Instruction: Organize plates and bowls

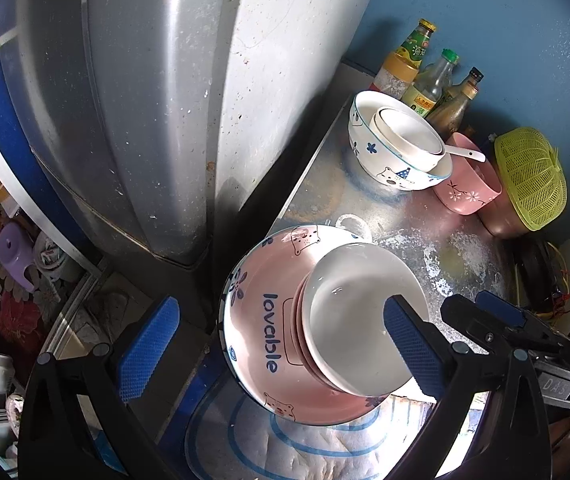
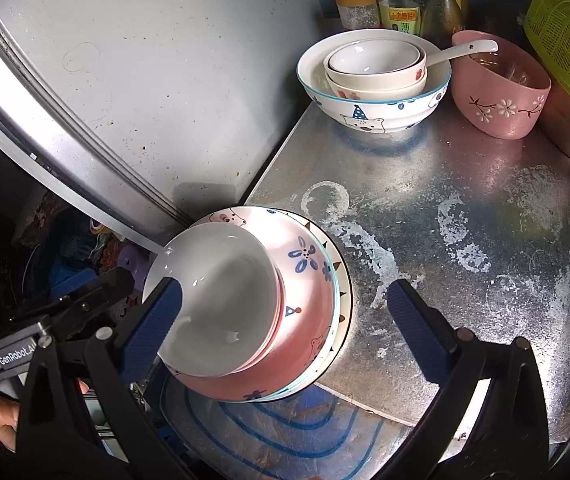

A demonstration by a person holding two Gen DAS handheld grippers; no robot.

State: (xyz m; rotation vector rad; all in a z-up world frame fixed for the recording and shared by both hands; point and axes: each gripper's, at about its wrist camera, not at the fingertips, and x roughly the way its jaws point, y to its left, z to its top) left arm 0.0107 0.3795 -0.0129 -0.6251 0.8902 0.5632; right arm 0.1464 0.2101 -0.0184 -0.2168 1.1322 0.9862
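A stack of plates sits at the near left corner of the metal counter: a pink plate lettered "lovable", with small white dishes on top. My left gripper is open; one finger hangs left of the stack, the other over the white dish. My right gripper is open too, with its left finger at the white dish and its right finger over bare counter. At the back, a large bear-patterned bowl holds smaller white bowls. Beside it stands a pink flowered bowl with a white spoon.
A tall grey appliance rises just left of the counter. Several sauce bottles line the blue back wall. A yellow-green colander rests on a brown pot at the right. A hand grips the left tool.
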